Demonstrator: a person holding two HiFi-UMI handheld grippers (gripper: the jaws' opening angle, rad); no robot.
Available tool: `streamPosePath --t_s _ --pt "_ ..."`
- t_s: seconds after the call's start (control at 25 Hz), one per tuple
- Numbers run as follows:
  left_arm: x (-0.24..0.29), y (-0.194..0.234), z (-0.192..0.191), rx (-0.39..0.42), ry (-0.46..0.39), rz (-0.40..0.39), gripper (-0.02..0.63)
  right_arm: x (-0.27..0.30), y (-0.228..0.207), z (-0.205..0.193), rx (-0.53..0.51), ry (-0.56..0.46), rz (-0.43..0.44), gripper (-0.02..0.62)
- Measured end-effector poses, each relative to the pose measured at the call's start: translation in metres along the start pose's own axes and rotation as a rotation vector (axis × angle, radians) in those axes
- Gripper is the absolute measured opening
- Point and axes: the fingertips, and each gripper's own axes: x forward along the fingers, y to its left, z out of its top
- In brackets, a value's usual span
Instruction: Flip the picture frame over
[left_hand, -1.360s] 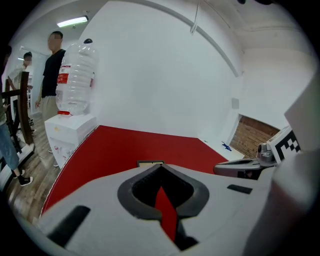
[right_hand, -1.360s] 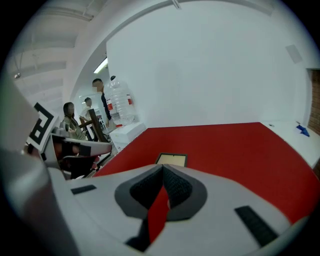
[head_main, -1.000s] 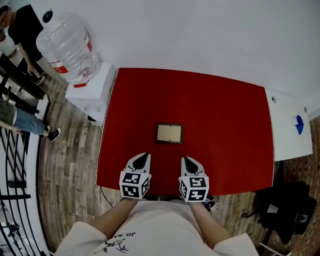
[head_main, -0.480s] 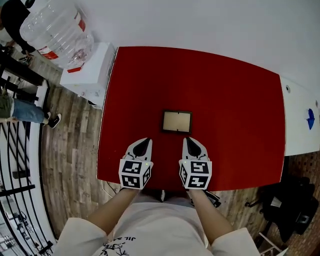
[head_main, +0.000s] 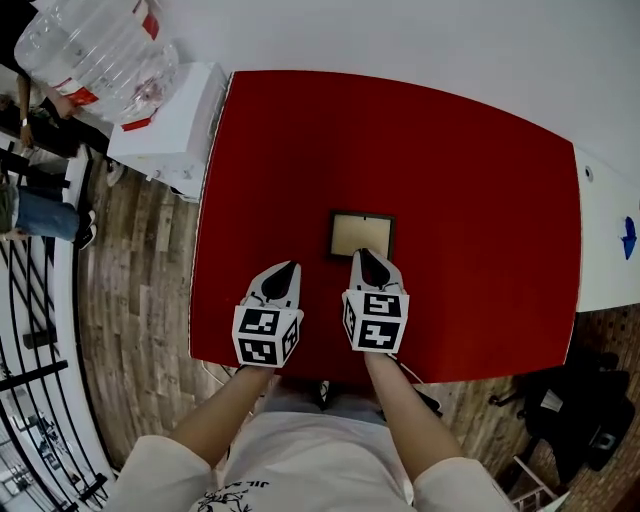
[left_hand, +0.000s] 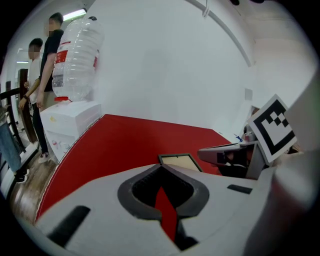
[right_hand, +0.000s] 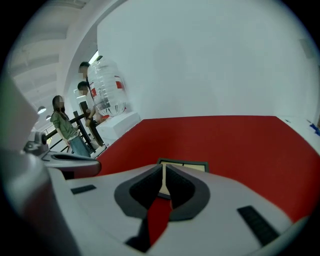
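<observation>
Both jaw pairs are pressed together, empty. The right gripper (head_main: 366, 255) is poised at the near edge of the picture frame (head_main: 362, 234) — the left gripper (head_main: 288, 268) is kept near that frame's near-left corner.

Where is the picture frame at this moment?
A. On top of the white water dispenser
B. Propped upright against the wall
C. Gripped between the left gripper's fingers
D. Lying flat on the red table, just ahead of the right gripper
D: the head view shows the picture frame lying flat on the red table, right at the tip of the right gripper, whose fingers are shut and hold nothing.
</observation>
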Motion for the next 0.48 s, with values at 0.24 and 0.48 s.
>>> streamPosePath --t_s 0.24,0.48 --pt "0.001 0.010 -0.009 -0.024 0.012 0.005 0.006 0.043 0.016 -0.006 0.007 0.060 -0.009 0.051" --pt "-0.003 0.022 -0.023 -0.046 0.031 0.012 0.006 0.071 0.027 -0.022 0.031 0.140 -0.036 0.095"
